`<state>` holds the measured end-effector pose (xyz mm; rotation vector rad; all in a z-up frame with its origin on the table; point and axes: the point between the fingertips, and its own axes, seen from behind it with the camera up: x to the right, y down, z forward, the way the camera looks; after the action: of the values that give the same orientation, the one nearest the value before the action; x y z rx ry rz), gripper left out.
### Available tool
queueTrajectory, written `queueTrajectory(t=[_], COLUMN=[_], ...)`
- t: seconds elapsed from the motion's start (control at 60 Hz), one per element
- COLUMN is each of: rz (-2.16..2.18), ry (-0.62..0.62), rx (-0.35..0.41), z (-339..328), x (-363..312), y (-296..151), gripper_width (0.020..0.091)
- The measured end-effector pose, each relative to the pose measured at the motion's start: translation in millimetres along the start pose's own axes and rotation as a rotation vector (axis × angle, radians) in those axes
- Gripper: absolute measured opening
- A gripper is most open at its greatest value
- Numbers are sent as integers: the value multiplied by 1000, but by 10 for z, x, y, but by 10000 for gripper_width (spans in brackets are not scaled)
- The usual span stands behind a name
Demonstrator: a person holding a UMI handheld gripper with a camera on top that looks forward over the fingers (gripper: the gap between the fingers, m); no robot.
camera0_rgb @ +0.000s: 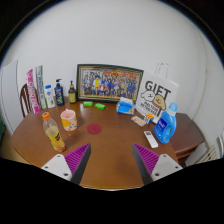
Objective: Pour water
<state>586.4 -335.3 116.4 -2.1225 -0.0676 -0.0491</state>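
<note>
The gripper [112, 165] hovers above the near edge of a round wooden worktop [110, 140], looking slightly down and across it toward the white wall. Its jaws stand wide apart with nothing between them but bare wood; the magenta pads [78, 155] on the inner faces are both plain to see, one at each side, and they touch nothing. No hand or sleeve shows, so the grip on the tool itself is hidden from here.

Now the worktop. Ahead of the left finger, a little way off, stands a bottle of orange drink [53, 134] with a yellow cap, upright. Just beyond it and a shade to the right sits a pink cup [69, 120], also upright. Between them and the middle lies a round red coaster [94, 128], flat on the wood. Ahead of the right finger stands a blue bottle [166, 122] with a white top, and near its foot lies a small white remote-like thing [151, 138].

Farther back, a framed group photo [109, 81] leans against the wall, with two small green things [93, 103] and a blue box [125, 105] in front of it. To the left of the frame stand a dark pump bottle [59, 92] and a few more bottles. To the right stands a white bag reading "GIFT" [158, 92].

All of it lies well beyond the fingertips.
</note>
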Motion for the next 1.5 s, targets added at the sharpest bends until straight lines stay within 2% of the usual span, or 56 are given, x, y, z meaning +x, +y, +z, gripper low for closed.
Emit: queueTrajectory(t=[0.2,0.4,0.617,0.883,0.967,1.017,1.067,1.1,1.117,1.15,1.167,1.2,1.217,1.233,1.367,1.5], rz=[9,27,34,95,110,110,102,100,95,82,79,72,72,69,21,-92], ry=[-3,-76,-156,-90,-77,-80,-93,-94,-86,-89,-81,-73,-66,-59,-27,83], rx=[-29,-51,11,82,86,85,94,102,103,105,103,102,102,101,123,150], z=[162,169,468,1331,1531,1610,1654,1660,1659,1652,1656,1654,1650,1643,1564,1560], x=[-281,-1219,-2313,-2588,-2596,-2617,-2656,-2670,-2658,-2642,-2665,-2655,-2644,-2630,-2461,-1992], y=[194,506,495,260,254,276,275,261,261,265,264,262,254,244,-27,-495], gripper_width=[857,856,858,847,774,659,479,431,430,365,368,317,332,282,280,279])
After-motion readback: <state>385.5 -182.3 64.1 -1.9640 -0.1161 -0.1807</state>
